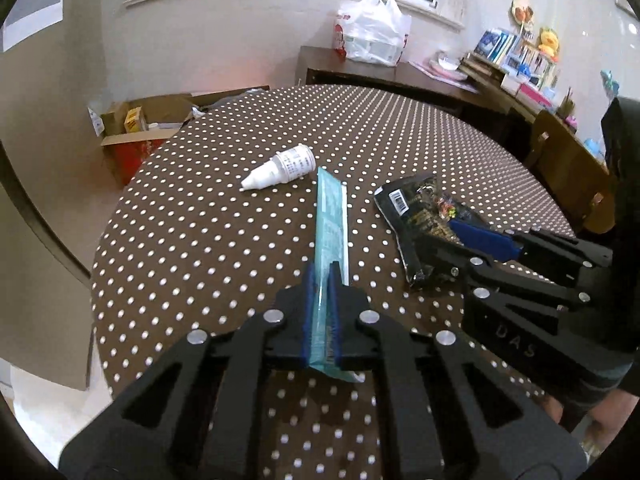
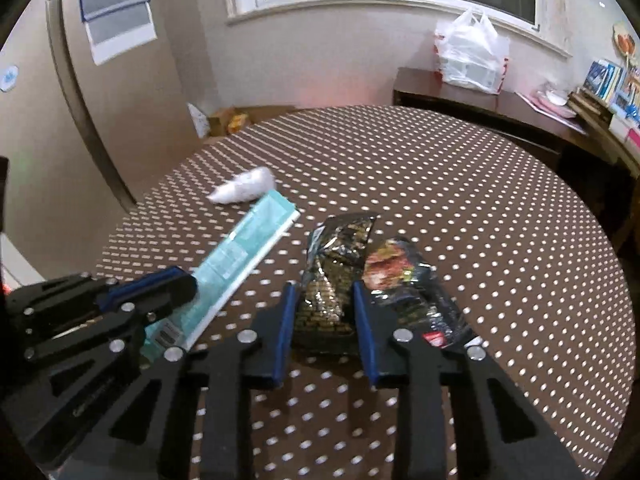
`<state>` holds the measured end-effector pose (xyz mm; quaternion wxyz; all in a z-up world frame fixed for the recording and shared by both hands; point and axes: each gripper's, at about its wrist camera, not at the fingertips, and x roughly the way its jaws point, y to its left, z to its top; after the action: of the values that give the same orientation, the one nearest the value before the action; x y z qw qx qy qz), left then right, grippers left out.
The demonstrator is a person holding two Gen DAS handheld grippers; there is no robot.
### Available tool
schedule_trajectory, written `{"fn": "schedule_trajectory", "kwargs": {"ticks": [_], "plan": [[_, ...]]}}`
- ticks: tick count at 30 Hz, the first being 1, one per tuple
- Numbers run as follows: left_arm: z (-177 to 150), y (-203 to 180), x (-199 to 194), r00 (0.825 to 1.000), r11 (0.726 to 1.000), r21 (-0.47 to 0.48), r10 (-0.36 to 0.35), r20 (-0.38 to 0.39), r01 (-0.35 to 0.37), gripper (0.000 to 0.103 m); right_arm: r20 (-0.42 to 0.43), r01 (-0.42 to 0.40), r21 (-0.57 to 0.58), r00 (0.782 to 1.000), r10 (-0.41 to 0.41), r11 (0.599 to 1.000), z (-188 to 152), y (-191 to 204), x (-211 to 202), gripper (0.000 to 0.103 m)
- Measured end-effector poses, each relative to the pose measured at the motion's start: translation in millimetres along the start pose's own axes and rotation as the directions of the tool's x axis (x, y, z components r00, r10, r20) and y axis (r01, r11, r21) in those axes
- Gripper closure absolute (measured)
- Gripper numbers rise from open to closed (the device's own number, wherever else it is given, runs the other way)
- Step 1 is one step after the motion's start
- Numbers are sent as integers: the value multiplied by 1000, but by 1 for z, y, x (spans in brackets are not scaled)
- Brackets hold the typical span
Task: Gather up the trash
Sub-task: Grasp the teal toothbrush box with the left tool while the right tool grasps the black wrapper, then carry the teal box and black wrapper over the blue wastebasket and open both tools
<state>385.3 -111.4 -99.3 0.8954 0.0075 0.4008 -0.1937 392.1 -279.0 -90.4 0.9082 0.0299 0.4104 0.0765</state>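
My left gripper (image 1: 321, 276) is shut on a long teal wrapper (image 1: 329, 216), held on edge just above the dotted table (image 1: 200, 240); the wrapper also shows in the right wrist view (image 2: 240, 248). My right gripper (image 2: 324, 292) is open, its jaws on either side of a folded black snack wrapper (image 2: 336, 272), not closed on it. That black wrapper lies on the table in the left wrist view (image 1: 428, 208). A small white bottle (image 1: 280, 166) lies on its side beyond the teal wrapper, and it is blurred in the right wrist view (image 2: 244, 186).
The round table has a brown cloth with white dots. A cardboard box (image 1: 136, 128) of items sits on the floor at far left. A dark sideboard (image 1: 380, 72) with a white plastic bag (image 1: 376, 32) stands behind. A wooden chair (image 1: 568, 168) is at right.
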Motion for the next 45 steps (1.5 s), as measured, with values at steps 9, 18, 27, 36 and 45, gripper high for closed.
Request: {"fn": "schedule_trajectory", "kwargs": {"ticks": [9, 18, 27, 36, 45], "plan": [[-24, 17, -44, 998, 998, -53, -23, 62, 26, 96, 58, -78, -50, 995, 81, 996, -13, 32, -46, 75], [-66, 30, -68, 998, 996, -79, -27, 57, 31, 96, 27, -125, -116, 991, 129, 985, -41, 77, -63, 75], [-115, 52, -90, 995, 981, -177, -62, 77, 74, 98, -30, -173, -167, 985, 170, 971, -73, 109, -63, 75], [-127, 75, -102, 992, 960, -260, -84, 94, 105, 89, -68, -223, -183, 975, 213, 958, -83, 134, -53, 75], [-140, 99, -91, 984, 900, -399, -157, 84, 178, 61, -70, -239, -150, 971, 230, 959, -82, 132, -45, 75]]}}
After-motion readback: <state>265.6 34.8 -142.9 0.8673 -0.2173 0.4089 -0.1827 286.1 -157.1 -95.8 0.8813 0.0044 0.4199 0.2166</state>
